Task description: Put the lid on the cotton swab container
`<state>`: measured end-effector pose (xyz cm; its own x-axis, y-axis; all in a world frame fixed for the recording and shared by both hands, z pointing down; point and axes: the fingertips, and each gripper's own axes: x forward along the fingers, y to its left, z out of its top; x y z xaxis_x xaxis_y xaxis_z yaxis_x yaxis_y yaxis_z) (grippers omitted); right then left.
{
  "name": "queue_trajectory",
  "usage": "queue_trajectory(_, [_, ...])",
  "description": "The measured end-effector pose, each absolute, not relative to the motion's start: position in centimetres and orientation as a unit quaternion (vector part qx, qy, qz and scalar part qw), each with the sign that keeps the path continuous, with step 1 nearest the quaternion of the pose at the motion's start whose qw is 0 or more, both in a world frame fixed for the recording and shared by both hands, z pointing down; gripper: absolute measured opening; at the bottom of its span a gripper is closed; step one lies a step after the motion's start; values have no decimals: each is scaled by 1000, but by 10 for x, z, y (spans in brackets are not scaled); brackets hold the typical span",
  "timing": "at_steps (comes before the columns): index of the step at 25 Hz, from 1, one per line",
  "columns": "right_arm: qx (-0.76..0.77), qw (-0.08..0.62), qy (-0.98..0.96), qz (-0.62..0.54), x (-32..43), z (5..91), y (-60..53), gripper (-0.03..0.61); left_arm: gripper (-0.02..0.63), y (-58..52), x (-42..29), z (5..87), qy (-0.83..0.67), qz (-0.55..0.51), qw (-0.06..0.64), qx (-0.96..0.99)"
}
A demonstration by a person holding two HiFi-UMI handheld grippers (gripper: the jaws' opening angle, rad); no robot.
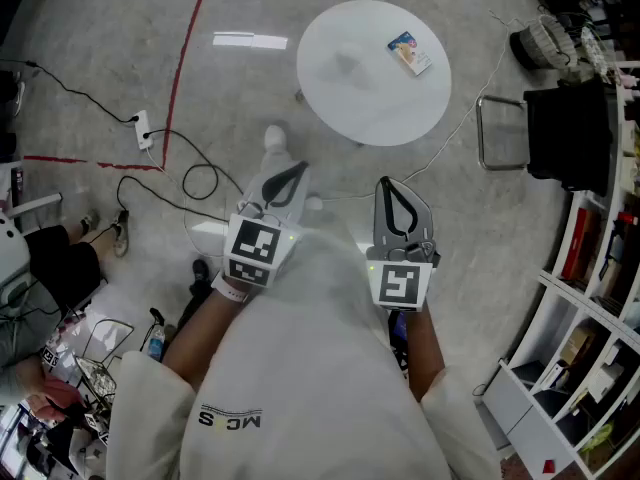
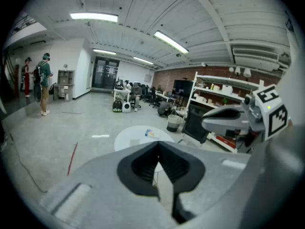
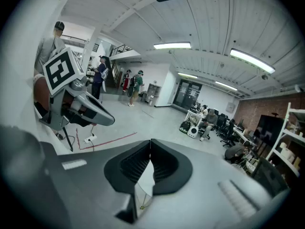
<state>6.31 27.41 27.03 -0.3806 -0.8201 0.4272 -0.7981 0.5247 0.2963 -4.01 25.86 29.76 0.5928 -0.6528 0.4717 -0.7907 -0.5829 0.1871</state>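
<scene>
Two grippers (image 1: 290,171) (image 1: 389,185), jaws together; box (image 1: 408,53) well ahead.

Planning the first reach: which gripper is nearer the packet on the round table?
Right. In the head view the right gripper is almost straight below the packet; the left gripper is farther, off to its left.

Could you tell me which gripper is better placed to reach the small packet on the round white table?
Right, probably: the small blue-and-white packet lies almost straight ahead of the right gripper, while the left gripper is off to its side. Both are shut, empty.
</scene>
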Motion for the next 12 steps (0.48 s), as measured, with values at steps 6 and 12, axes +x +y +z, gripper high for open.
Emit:
queue_trajectory(6, [488,262,-833,0,63,258,329,0,0,312,-38,280,-405,180,194,875])
queue_trajectory(12, [497,248,-831,14,60,251,344,0,0,322,-41,268,-402,188,182,877])
